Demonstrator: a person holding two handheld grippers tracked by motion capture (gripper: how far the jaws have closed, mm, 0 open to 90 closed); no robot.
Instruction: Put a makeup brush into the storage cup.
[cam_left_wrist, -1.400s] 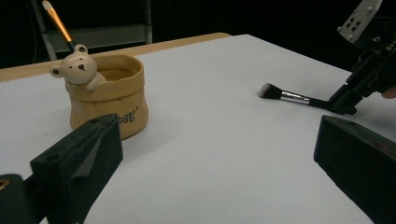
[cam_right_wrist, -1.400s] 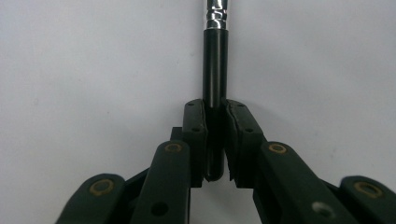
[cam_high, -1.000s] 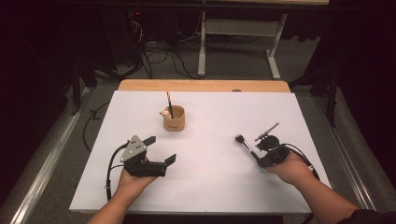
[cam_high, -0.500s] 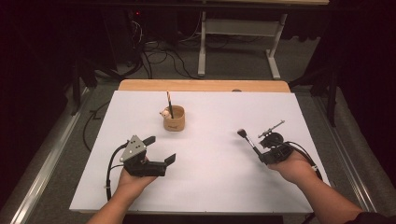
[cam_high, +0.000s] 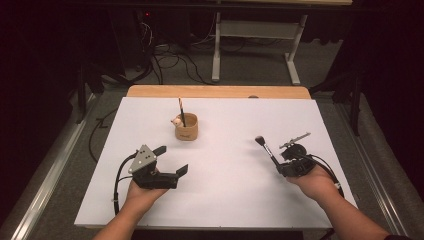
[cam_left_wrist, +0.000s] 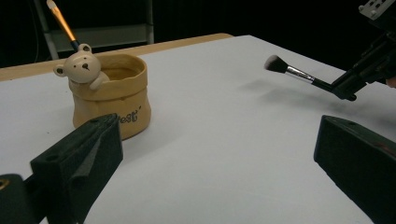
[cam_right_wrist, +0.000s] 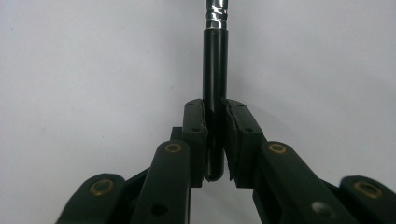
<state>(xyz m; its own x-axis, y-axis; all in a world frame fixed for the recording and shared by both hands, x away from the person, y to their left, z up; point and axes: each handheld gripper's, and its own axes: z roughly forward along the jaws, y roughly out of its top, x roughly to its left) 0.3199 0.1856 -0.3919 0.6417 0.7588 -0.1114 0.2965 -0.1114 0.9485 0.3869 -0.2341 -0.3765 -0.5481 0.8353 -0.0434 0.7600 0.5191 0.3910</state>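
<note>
Two jaws of the right gripper (cam_high: 278, 165) clamp the black-handled makeup brush (cam_high: 267, 149); carry it handle-down into the tan bear-faced pot (cam_high: 186, 126) beside the orange-handled brush (cam_high: 181, 111), while the left gripper (cam_high: 171, 160) waits wide open.

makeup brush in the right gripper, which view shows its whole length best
The left gripper view: the makeup brush shows side-on from pale bristle head to black handle, held by the right gripper. The high view shows it small, tilted up-left. The right gripper view shows just the handle clamped between the pads, bristles cut off.

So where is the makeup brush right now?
In the high view the makeup brush is at the table's right side, clamped by its handle in the right gripper, bristles pointing toward the bear cup.
</note>
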